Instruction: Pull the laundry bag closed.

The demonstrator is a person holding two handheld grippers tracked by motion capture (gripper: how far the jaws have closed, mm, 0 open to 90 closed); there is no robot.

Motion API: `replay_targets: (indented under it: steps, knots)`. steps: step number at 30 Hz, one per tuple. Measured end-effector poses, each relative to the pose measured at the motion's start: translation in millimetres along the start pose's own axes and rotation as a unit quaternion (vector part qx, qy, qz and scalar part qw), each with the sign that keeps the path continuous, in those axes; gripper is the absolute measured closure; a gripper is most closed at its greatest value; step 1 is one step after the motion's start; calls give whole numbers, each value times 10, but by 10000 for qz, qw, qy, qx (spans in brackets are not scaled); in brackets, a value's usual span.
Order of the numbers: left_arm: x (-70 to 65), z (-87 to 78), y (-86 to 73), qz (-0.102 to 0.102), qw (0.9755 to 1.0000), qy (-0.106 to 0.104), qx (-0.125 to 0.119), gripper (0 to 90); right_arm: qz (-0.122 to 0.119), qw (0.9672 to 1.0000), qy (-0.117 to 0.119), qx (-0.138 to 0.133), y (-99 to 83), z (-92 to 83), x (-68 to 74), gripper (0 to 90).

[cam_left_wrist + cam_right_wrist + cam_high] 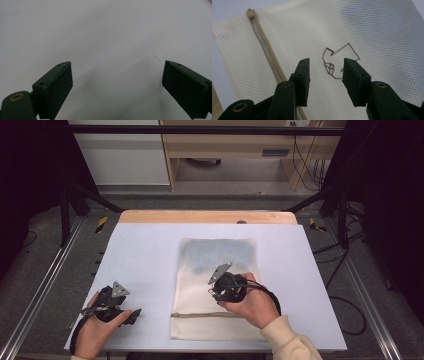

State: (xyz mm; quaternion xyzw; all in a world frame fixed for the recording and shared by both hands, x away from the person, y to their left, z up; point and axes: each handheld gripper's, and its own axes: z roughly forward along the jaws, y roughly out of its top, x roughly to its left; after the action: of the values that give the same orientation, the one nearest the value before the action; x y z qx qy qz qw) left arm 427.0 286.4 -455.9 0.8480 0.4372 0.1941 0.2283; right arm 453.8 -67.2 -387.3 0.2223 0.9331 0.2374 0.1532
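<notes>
A cream mesh bag (200, 290) lies flat on the white table (145, 255), its zipper (200, 315) running across the near end. Something grey-blue (217, 255) shows through the mesh at the far end. My right gripper (216, 294) hangs over the bag's middle. In the right gripper view this gripper (325, 65) is open, its jaws partly apart above the mesh (374, 32). A tangled reddish-brown thread (332, 65) lies on the mesh in the gap, and the zipper (265, 45) runs to the left. My left gripper (131, 314) rests near the table's front left, open (117, 70) over bare table.
A wooden strip (207, 216) borders the table's far edge. Black frame struts (80, 195) stand at both far corners, and cables (345, 305) lie on the floor to the right. A hand holds each gripper from the near side.
</notes>
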Motion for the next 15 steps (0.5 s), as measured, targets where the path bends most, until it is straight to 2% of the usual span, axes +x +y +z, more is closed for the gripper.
replay_targets:
  steps: [5, 7, 11, 15]
  knots:
    - [-10, -10, -7, 20, 10000, -8, 18, 99, -201, 9997, 127, 88, 136, 60, 71, 638]
    - [-11, -17, -11, 3, 10000, -9, 11, 99, -301, 9991, 277, 149, 218, 110, 118, 671]
    - [2, -8, -21, -12, 10000, -30, 28, 100, -439, 9980, 426, 155, 295, 182, 156, 708]
    - [6, 4, -27, -22, 10000, -43, 34, 101, -483, 9968, 608, 168, 370, 230, 213, 730]
